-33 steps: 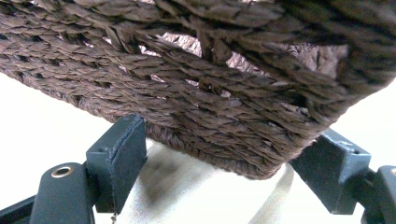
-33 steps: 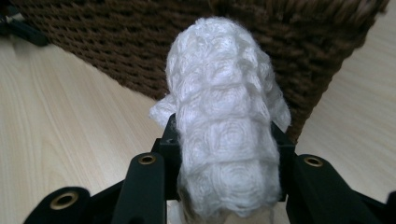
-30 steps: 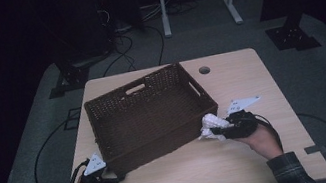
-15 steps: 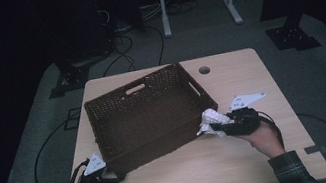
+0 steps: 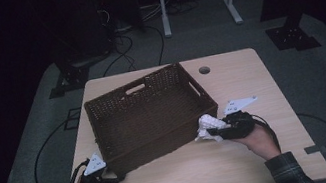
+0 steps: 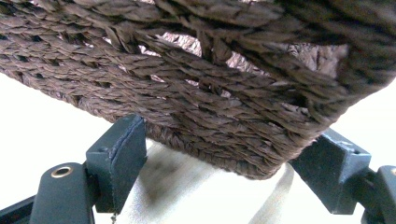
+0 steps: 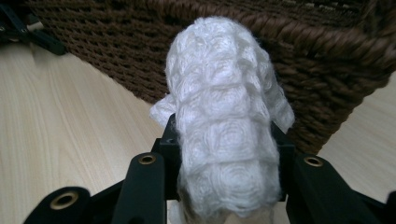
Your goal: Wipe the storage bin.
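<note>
R gripper (image 7: 224, 186) is clamped on a bunched white cloth (image 7: 229, 140), held just outside the near right corner of the wicker basket (image 5: 150, 119), not yet over the rim. L gripper (image 6: 224, 168) has its jaws spread around the near left bottom corner; can't tell if the pads bite. Risks: cloth could snag on the weave w/o enough lift, or basket could slide on the table (image 5: 250, 81) if L isn't actually gripping.

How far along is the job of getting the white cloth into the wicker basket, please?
Done: the right gripper is shut on the white cloth, beside the basket. In hand: the left gripper straddles the basket's near corner. Left: lifting the cloth over the rim and releasing it inside.
</note>
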Tool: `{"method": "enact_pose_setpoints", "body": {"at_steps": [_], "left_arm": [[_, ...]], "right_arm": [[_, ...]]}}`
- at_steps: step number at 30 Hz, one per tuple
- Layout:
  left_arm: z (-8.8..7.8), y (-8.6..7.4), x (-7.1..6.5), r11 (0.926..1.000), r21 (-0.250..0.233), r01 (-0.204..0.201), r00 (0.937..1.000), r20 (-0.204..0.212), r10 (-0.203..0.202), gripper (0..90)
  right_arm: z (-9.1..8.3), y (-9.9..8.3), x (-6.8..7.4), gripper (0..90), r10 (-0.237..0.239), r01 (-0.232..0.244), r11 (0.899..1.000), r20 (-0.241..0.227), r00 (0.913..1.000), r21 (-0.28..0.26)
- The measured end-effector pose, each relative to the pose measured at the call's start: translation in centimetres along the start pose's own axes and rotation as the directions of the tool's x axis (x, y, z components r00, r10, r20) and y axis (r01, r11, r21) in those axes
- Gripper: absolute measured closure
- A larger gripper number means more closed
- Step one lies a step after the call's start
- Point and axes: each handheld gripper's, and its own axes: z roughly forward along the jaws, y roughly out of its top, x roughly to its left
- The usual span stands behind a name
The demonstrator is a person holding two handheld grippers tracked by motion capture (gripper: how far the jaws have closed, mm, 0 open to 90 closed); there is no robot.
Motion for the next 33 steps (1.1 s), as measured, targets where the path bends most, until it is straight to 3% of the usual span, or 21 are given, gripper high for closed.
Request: {"method": "enact_pose_setpoints", "body": {"at_steps": [26,33], "left_arm": [[0.0,0.0,0.0,1.0,0.0,0.0,1.0,0.0,0.0,20.4],[0.0,0.0,0.0,1.0,0.0,0.0,1.0,0.0,0.0,20.4]], "right_arm": [[3.5,-2.2,-0.7,60.8,0.019,-0.016,0.992,-0.026,0.9995,0.122],[3.6,-2.2,-0.8,60.8,0.016,-0.013,0.992,-0.028,0.9995,0.123]]}}
